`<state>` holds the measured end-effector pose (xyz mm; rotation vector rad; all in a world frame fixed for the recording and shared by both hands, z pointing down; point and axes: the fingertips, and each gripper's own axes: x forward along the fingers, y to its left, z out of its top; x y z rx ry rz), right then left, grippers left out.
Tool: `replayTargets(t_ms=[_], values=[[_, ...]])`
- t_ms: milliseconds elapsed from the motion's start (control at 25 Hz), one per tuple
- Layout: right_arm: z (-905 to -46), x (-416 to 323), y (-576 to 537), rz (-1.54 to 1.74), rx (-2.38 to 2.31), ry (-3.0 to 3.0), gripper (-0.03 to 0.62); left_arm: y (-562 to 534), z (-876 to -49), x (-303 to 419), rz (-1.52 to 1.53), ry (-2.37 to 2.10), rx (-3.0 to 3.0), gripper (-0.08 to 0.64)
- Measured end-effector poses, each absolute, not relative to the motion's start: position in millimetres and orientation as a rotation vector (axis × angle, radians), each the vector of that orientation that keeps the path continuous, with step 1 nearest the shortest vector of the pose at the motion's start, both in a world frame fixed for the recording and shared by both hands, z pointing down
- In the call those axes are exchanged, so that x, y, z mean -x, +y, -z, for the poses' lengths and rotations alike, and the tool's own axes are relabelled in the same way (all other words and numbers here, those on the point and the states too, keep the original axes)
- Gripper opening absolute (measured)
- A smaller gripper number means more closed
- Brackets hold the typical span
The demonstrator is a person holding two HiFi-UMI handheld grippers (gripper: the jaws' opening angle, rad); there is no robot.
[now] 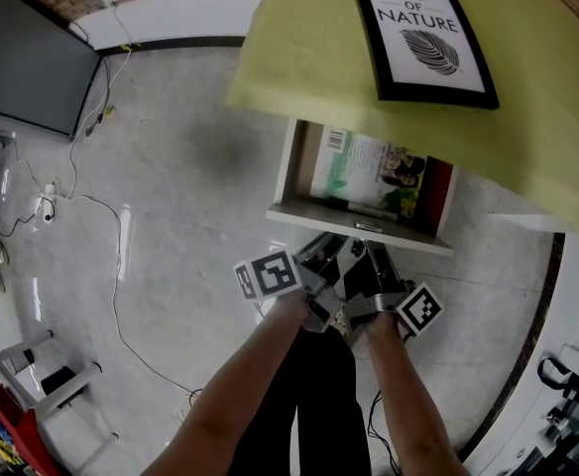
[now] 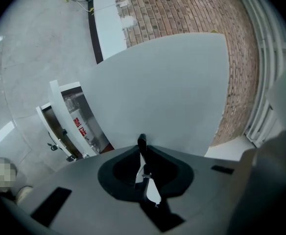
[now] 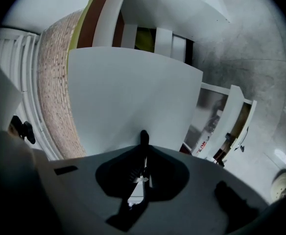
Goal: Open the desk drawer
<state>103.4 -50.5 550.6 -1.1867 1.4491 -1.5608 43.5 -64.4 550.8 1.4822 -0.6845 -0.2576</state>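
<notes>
**Task state.** The drawer stands pulled well out from under the desk, near the middle of the head view. Its inside is exposed, and books lie in it. The front panel with its small handle faces me. I judge the opening essentially done. What is left, at most, is a last pull if the drawer should come out farther, and then taking my grippers away. A framed print lies on the desk top, clear of the work.

**Left gripper**. My jaws are together, with only a thin slit of light between them lower down. Nothing sits between them and they hold nothing. The tips point at a plain white panel, and the drawer lies off to one side.

**Right gripper**. It is the same here: the jaws are closed on themselves and empty, aimed at the same kind of white surface, with the drawer to the side.

**Relation to the drawer.** In the head view, both grippers sit side by side just in front of the drawer front, near the handle. They appear to be apart from it. I cannot tell for sure whether either tip touches the panel.
</notes>
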Motion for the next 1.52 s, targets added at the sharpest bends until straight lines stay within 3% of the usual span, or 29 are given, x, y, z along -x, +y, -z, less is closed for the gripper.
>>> replayTargets(t_ms=[480, 880, 1520], values=[[-605, -94, -25, 1.656, 1.212, 1.353, 0.031, -39, -603, -32, 0.161, -0.773, -1.408, 0.043], [-605, -95, -23, 1.669, 1.242, 1.300, 0.034, -33, -606, -30, 0.037, -0.788, -1.467, 0.089], [-571, -126, 44, 1.746, 1.398, 1.195, 0.035, 19, -570, -11, -0.071, -0.789, -1.382, 0.067]])
